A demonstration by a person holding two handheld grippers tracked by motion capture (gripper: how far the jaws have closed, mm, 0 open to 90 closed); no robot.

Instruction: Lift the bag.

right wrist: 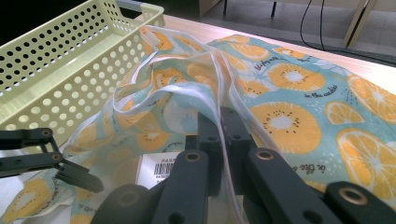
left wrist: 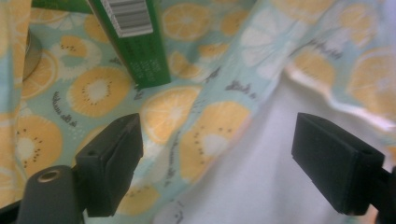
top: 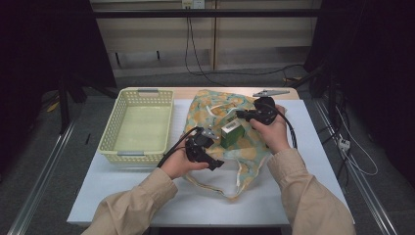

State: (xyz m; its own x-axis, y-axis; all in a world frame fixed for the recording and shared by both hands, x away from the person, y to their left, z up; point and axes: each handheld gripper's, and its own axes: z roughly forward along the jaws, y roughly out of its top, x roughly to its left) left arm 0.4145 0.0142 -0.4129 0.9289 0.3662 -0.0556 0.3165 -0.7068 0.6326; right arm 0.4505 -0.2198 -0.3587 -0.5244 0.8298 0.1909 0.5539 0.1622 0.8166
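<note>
Shows a green box (top: pixel 232 133) resting on a fruit-print bag (top: pixel 244 147) near the middle of the white table top (top: pixel 313 161). Puts the box between the two grippers in the high view, tilted, with a pale face turned up. From the left gripper view, shows the box (left wrist: pixel 140 51) standing slantwise on the cloth, barcode toward the top, its lower corner touching the printed fabric (left wrist: pixel 187 116). From the right gripper view, shows a barcode label of the box (right wrist: pixel 156 170) through or under the thin cloth; cannot tell which.

Finds the bag (right wrist: pixel 299 93) spread flat and crumpled, its white strap (right wrist: pixel 205 93) lifted in a loop. Finds the right gripper (right wrist: pixel 219 121) pinched narrow on that strap, jaws pressed together with the strap running between them. In the high view, places the right gripper (top: pixel 240 115) over the bag's upper part, just beyond the box.

Finds the left gripper (left wrist: pixel 217 158) spread wide, jaws well apart, nothing between them but cloth and bare table below. In the high view, places the left gripper (top: pixel 215 149) at the bag's left edge, just beside the box.

Leaves a yellow basket (top: pixel 111 128) to the left of the bag, its near wall close to the cloth (right wrist: pixel 60 79).
</note>
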